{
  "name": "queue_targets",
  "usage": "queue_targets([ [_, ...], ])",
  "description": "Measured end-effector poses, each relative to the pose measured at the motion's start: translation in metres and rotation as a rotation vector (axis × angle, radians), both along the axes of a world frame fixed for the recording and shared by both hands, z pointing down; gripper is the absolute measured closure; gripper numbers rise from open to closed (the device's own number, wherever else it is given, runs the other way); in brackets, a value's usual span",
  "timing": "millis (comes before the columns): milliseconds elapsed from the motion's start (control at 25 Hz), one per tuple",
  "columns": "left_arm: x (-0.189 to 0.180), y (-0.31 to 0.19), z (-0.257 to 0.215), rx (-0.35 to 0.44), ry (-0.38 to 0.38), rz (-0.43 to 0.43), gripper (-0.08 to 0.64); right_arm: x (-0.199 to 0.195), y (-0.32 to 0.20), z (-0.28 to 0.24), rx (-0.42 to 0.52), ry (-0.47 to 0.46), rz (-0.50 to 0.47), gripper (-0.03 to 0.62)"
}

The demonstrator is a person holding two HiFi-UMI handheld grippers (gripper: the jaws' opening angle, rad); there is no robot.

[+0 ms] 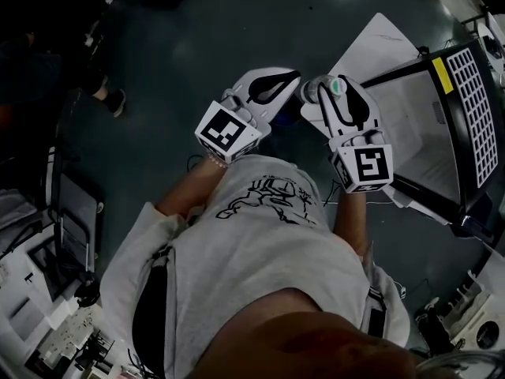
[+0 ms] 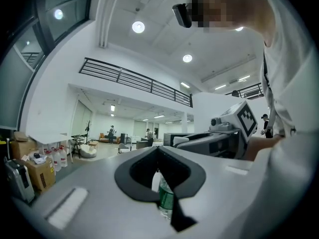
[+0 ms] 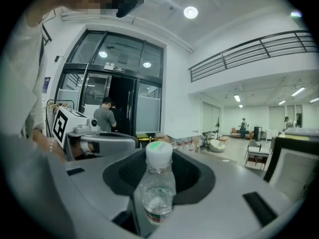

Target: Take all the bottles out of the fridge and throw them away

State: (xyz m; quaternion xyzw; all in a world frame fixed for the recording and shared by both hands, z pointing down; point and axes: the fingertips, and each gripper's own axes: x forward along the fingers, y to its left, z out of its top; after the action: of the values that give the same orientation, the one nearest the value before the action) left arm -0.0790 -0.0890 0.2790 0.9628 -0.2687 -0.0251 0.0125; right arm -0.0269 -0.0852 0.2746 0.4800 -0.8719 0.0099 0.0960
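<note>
In the head view both grippers are held side by side above the floor, in front of the person's chest. My right gripper (image 1: pixel 335 84) is shut on a clear plastic bottle (image 3: pixel 157 193) with a white-green cap (image 1: pixel 317 90); the bottle stands upright between the dark pads. My left gripper (image 1: pixel 290 77) has its jaws together. In the left gripper view a bottle with a green label (image 2: pixel 166 198) shows pinched low in the slit between the pads. The dark-framed fridge (image 1: pixel 426 69) with a white grille (image 1: pixel 476 109) stands to the right of the grippers.
Dark floor (image 1: pixel 205 38) lies ahead and to the left. A cluttered bench with cables (image 1: pixel 47 322) is at lower left. Cardboard boxes and jugs (image 2: pixel 45 161) sit far left in the left gripper view. A person (image 3: pixel 105 117) stands at a glass doorway.
</note>
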Motion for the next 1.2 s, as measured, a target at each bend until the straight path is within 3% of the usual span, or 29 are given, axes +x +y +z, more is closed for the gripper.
queue_targets([
  [640, -0.072, -0.065, 0.007, -0.010, 0.003, 0.053, 0.549, -0.077, -0.066, 0.009, -0.018, 0.011, 0.026, 0.433],
  [1200, -0.075, -0.075, 0.018, -0.027, 0.001, 0.087, 0.549, -0.086, -0.077, 0.019, -0.036, 0.021, 0.036, 0.433],
])
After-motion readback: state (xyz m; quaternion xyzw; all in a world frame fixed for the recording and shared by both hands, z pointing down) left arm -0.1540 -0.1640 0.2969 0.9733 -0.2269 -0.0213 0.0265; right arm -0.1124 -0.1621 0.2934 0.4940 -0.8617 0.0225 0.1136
